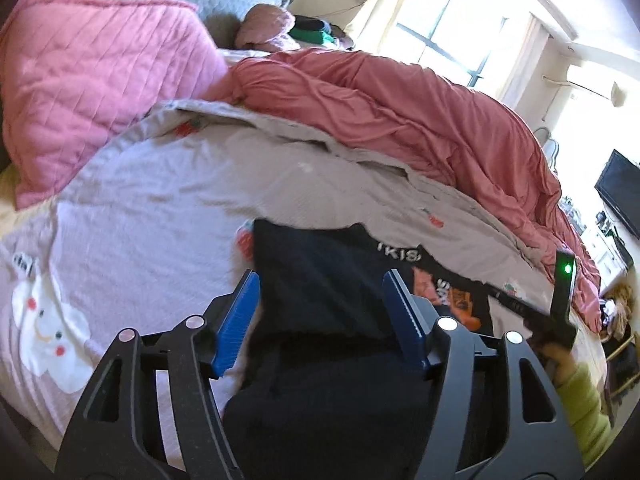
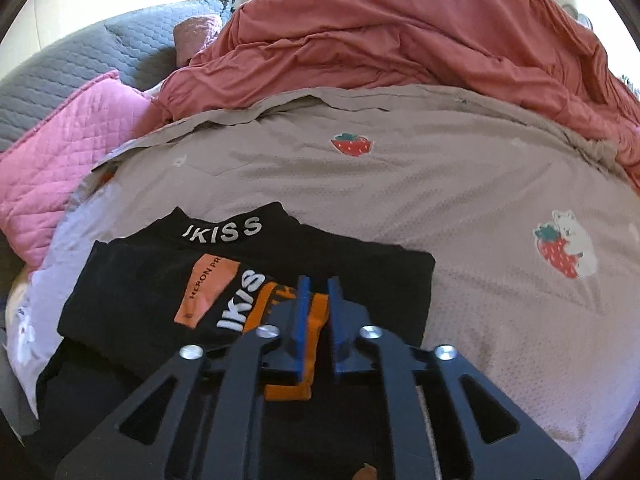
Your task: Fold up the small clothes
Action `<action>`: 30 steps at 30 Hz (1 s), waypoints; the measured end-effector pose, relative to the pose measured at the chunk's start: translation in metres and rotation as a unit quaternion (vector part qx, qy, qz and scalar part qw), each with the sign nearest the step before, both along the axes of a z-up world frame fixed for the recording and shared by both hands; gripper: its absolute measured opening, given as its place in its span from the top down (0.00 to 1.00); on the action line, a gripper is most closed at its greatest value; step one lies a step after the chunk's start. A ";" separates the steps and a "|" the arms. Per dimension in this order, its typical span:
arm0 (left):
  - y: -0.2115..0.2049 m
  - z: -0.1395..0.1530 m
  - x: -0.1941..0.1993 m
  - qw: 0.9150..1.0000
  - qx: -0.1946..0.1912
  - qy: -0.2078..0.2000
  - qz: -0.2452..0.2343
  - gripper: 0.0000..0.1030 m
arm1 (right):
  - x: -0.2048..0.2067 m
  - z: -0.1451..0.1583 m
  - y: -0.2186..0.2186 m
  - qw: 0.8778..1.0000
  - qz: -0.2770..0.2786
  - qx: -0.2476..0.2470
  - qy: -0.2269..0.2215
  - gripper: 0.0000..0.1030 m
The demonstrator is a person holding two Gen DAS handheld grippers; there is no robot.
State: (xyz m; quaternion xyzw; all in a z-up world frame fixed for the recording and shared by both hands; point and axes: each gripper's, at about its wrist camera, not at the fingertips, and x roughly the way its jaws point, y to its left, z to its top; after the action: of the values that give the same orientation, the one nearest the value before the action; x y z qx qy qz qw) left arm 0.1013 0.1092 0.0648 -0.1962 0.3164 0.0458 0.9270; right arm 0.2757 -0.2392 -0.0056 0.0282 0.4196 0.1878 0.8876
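A small black top (image 2: 132,280) with white "IKISS" lettering and orange patches lies on the bed, collar pointing away, its left side folded over the front. My right gripper (image 2: 319,281) hangs low over the orange print, its blue pads (image 2: 301,308) a narrow gap apart with no cloth pinched between them. In the left wrist view the same black top (image 1: 328,248) lies under my left gripper (image 1: 320,278), whose jaws stand wide apart above the folded part. A hand in a yellow-green sleeve (image 1: 576,384) holds the right tool at the far right.
A beige bedcover (image 2: 440,184) with strawberry prints lies under the top. A bunched coral duvet (image 2: 420,32) lies along the far side. A pink quilted pillow (image 1: 92,80) and grey padded headboard (image 2: 80,64) sit at the left. A window (image 1: 448,28) and dark screen (image 1: 620,188) are beyond.
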 end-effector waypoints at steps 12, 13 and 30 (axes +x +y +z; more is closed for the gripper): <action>-0.013 -0.074 0.079 0.997 0.049 0.054 0.030 0.44 | 0.004 -0.040 0.009 0.996 0.003 0.043 0.075 0.57; -0.011 -0.080 0.078 0.997 0.049 0.053 0.024 0.44 | 0.004 -0.042 0.012 0.996 0.007 0.043 0.075 0.58; -0.001 -0.086 0.067 1.000 -0.001 0.030 -0.004 0.43 | -0.017 0.002 0.009 1.000 -0.004 -0.014 -0.016 0.93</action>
State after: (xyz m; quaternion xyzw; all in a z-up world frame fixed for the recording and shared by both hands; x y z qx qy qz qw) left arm 0.1682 0.1082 -0.0210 -0.1943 0.3446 0.0477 0.9172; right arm 0.2584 -0.2302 -0.0038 0.0141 0.4079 0.1785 0.8953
